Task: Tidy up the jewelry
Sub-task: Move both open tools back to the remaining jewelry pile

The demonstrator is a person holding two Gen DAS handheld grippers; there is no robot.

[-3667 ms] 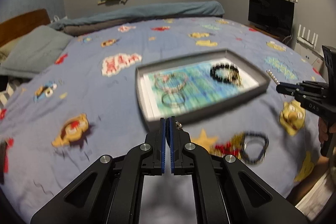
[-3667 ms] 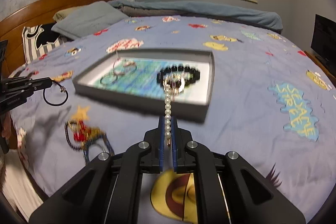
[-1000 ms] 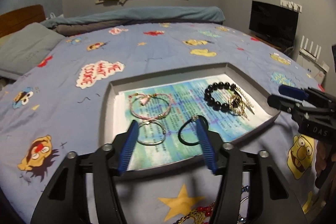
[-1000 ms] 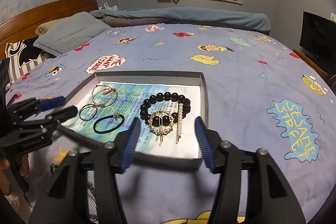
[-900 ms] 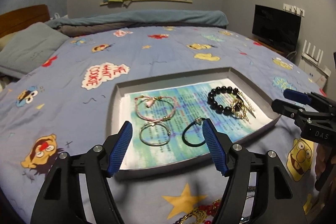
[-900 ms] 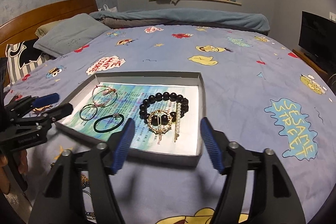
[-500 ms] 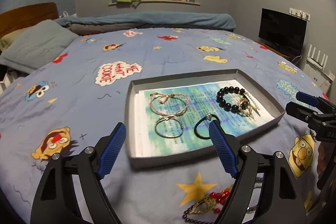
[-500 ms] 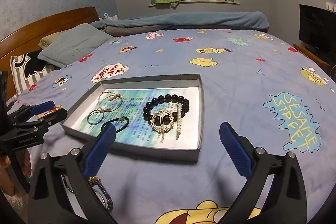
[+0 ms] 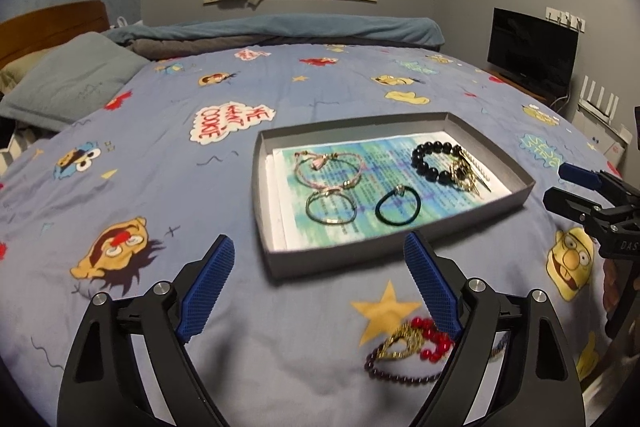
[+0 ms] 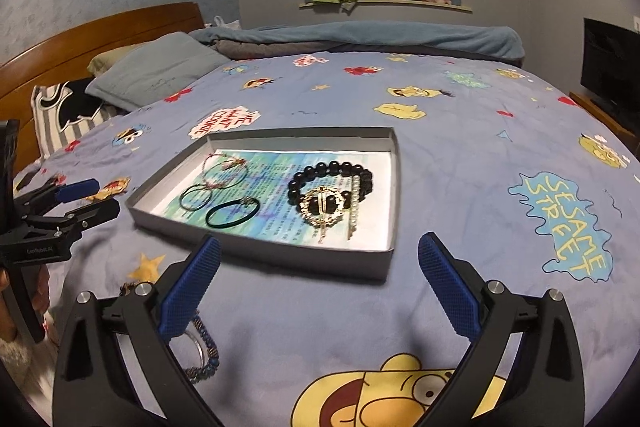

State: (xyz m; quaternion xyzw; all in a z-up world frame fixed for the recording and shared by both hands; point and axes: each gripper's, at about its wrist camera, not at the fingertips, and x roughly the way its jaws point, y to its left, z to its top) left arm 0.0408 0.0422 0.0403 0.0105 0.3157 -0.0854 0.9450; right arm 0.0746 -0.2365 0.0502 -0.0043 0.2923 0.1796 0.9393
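On the bed (image 9: 168,163), spread with a blue cartoon-print cover, a shallow grey tray (image 9: 404,235) lies lined with a blue-green printed sheet whose text is too small to read. Inside it, toward the left end in the left wrist view, a pink cord bracelet (image 9: 328,169) lies touching a thin metal bangle (image 9: 331,209) just in front of it; a black hair tie (image 9: 399,206) sits beside the bangle. At the other end a black bead bracelet (image 9: 434,161) lies under a gold ring-shaped brooch (image 10: 323,207), with a pearl hair clip (image 10: 354,205) alongside.

Printed on the cover are "ME WANT COOKIE" (image 9: 232,121) in red on a white splash beyond the tray, and "SESAME STREET" (image 10: 564,223) in yellow on a blue patch, off to the tray's right in the right wrist view.

Outside the tray, on the cover near the left gripper (image 9: 318,273), lie a red bead and gold piece (image 9: 416,341) with a dark purple bead strand, and a blue-toned beaded bangle (image 10: 204,351) shows behind the right gripper's left finger.

The left gripper's jaws stand wide apart and are opening, nothing between them. The right gripper (image 10: 318,271) has its jaws fully spread, also empty. Its body in the left wrist view reads "DAS", cut off; the left gripper's body in the right wrist view reads "GenRobot.AI".
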